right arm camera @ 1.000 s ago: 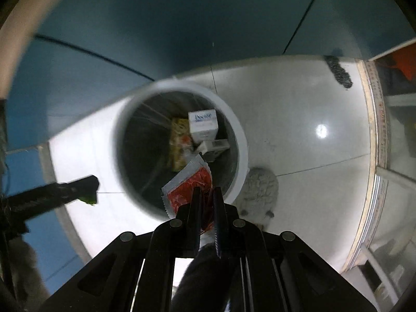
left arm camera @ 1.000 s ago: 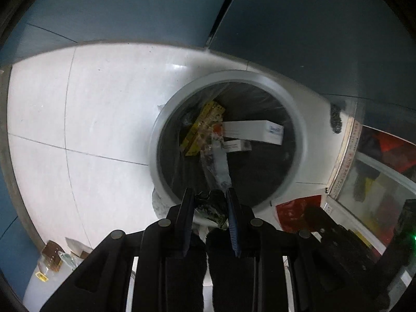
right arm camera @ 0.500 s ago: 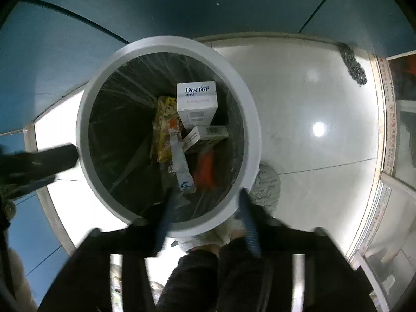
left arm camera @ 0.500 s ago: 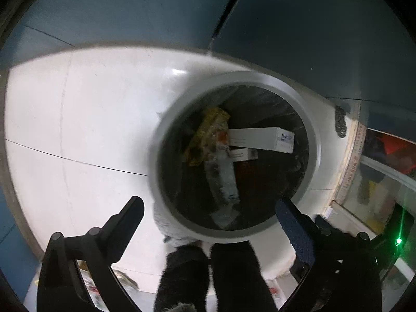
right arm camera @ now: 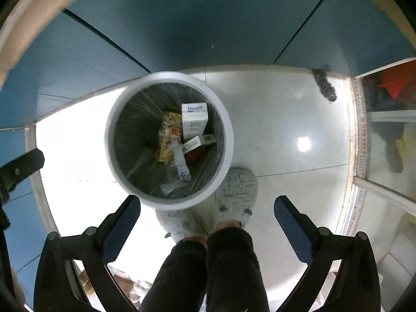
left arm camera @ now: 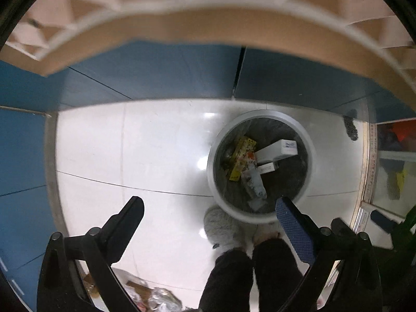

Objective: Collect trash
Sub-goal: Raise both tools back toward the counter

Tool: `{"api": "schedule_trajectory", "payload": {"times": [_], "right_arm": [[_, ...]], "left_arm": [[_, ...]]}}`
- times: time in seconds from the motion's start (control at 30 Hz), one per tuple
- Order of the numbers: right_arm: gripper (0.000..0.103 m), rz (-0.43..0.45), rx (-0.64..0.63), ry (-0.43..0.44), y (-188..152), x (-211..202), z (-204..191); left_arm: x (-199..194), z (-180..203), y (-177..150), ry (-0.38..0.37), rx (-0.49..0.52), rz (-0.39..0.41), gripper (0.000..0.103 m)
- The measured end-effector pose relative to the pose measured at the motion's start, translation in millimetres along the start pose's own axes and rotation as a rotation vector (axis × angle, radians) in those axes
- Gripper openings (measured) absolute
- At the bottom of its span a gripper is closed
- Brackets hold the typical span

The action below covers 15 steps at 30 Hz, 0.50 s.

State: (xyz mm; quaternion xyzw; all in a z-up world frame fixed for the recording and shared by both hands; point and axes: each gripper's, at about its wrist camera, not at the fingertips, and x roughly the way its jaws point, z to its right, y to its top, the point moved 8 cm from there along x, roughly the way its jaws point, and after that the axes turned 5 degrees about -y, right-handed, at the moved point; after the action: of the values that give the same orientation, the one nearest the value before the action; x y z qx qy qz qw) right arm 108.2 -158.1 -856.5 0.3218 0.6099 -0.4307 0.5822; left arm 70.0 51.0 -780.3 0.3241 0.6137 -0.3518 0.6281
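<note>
Your trash sits in the round white bin (right arm camera: 169, 140), which stands on the pale tiled floor (right arm camera: 286, 119) close to the blue cabinet fronts (right arm camera: 208, 26). The bin is lined with a clear bag. Inside, a white box (right arm camera: 194, 118) printed "Doctor" leans against the far wall of the bin, with a smaller white carton (right arm camera: 198, 142) just below it. Beside them lies a yellow wrapper (right arm camera: 168, 136), and a clear crumpled wrapper (right arm camera: 180, 162) stretches from it toward the near rim. Something red (right arm camera: 193, 156) shows under the small carton.

Your right gripper (right arm camera: 207, 208) points down over the near rim of the bin, its fingers (right arm camera: 293, 227) spreading to their widest with nothing between them. Your left gripper (left arm camera: 209, 209) hangs over the floor to the left of the bin (left arm camera: 260, 166), its fingers (left arm camera: 292, 230) spread wide and empty too; in the left view the bin looks smaller and farther off.

Your grey fluffy slippers (right arm camera: 238, 189) stand on the floor touching the near side of the bin, your dark trouser legs (right arm camera: 205, 267) above them. More crumpled wrappers (left arm camera: 153, 296) lie on the floor at the lower edge of the left view. A dark scouring pad (right arm camera: 325, 88) lies on the floor by the cabinet base, well apart from the bin.
</note>
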Motion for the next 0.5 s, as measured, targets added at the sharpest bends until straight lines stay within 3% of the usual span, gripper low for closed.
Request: {"api": "schedule_trajectory", "payload": {"times": [0.23,0.5], "right_arm": [[0.103,0.084,-0.008,-0.003,-21.8,-137.0,11.2],[0.103,0.184,-0.037,0.003,-50.8,-298.8,25.4]], "left_arm": [[-124.7,15.1,-23.1,-0.032,0.015,0.049,0.103],[-236.9,26.5,-53.5,-0.087,0.03,0.079,0.103]]}}
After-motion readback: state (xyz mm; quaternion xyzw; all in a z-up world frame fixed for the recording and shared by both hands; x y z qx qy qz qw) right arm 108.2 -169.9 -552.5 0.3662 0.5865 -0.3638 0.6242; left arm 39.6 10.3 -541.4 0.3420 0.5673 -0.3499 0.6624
